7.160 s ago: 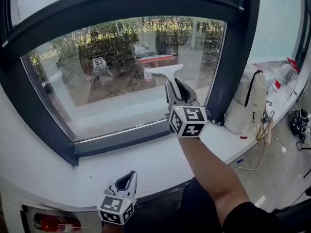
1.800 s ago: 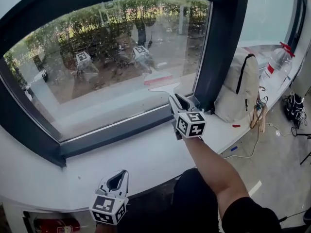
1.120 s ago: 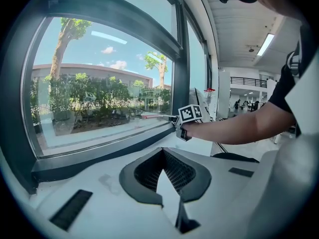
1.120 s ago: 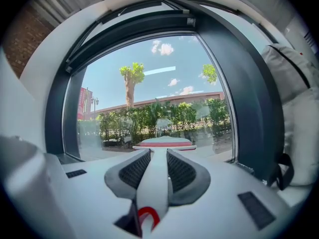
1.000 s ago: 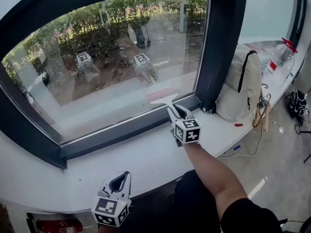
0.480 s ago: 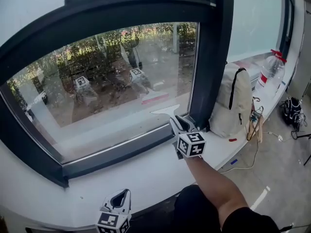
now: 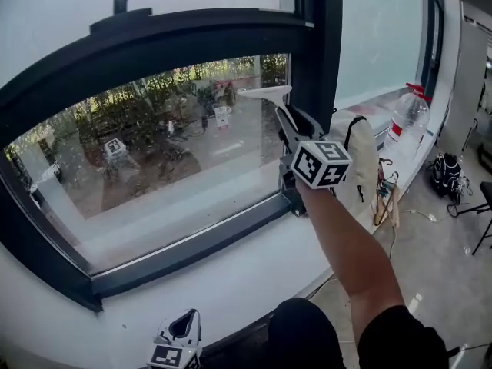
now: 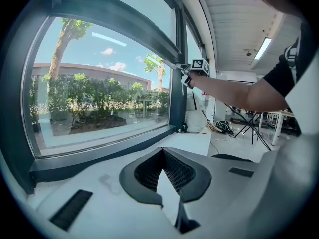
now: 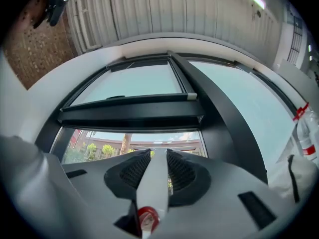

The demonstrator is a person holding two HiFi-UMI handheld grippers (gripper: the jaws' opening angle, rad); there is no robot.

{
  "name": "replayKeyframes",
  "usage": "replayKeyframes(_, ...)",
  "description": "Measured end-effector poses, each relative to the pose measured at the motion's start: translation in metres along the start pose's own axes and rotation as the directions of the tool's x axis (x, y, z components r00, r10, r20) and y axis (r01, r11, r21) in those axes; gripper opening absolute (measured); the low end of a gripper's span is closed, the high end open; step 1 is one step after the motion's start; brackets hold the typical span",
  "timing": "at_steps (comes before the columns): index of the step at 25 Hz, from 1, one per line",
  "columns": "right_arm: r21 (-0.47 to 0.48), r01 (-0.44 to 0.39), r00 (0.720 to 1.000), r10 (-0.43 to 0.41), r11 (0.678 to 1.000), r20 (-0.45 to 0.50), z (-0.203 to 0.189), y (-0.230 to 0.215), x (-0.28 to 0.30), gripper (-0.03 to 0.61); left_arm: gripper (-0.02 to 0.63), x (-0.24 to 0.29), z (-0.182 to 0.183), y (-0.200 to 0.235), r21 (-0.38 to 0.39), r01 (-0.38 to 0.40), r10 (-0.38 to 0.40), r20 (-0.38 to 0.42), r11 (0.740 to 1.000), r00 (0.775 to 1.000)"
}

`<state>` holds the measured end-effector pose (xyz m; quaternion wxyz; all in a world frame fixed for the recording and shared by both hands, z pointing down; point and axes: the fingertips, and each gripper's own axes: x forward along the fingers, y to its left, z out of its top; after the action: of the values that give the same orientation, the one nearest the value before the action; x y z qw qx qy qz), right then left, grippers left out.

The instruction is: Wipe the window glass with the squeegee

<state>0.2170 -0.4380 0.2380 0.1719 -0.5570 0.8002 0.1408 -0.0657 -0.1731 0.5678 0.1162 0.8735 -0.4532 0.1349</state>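
White plastic squeegee (image 7: 266, 92): at the top right corner of the clear window glass (image 7: 154, 152).
My right gripper (image 7: 298, 131): jaws squeeze its handle.
My left gripper (image 7: 183, 333): jaws pressed together, empty.
Job: I think this strip is not wiped yet.

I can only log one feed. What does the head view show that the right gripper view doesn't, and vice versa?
Head view only: the left claw at the sill, the person's forearm, the floor. Right gripper view only: the slatted ceiling, a red spot on the squeegee. Both: the right claw shut on the squeegee, the window frame, the bottle.
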Motion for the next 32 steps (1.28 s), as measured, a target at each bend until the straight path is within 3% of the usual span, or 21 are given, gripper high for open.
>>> replayKeyframes(5, -0.022, -0.007, 0.999, 0.008, 1.000, 0.054, 0.044, -0.020, 0.036, 0.092, 0.000, 0.000, -0.001, 0.002, -0.004, -0.006, 0.006, -0.008, 1.000, 1.000)
replayKeyframes(12, -0.017, -0.032, 0.996, 0.033, 0.999, 0.077, 0.062, -0.036, 0.059, 0.092, 0.000, 0.003, 0.003, 0.014, -0.010, -0.028, 0.028, 0.007, 1.000, 1.000)
replayKeyframes(18, 0.001, -0.033, 0.997, 0.033, 0.999, 0.063, 0.055, -0.055, 0.056, 0.092, 0.000, 0.006, 0.001, 0.013, -0.008, -0.023, 0.023, 0.000, 1.000, 1.000)
replayKeyframes(32, -0.014, -0.084, 0.996, 0.083, 0.996, -0.043, -0.008, -0.039, 0.032, 0.092, 0.000, 0.013, 0.000, 0.008, -0.008, -0.012, 0.012, 0.004, 1.000, 1.000)
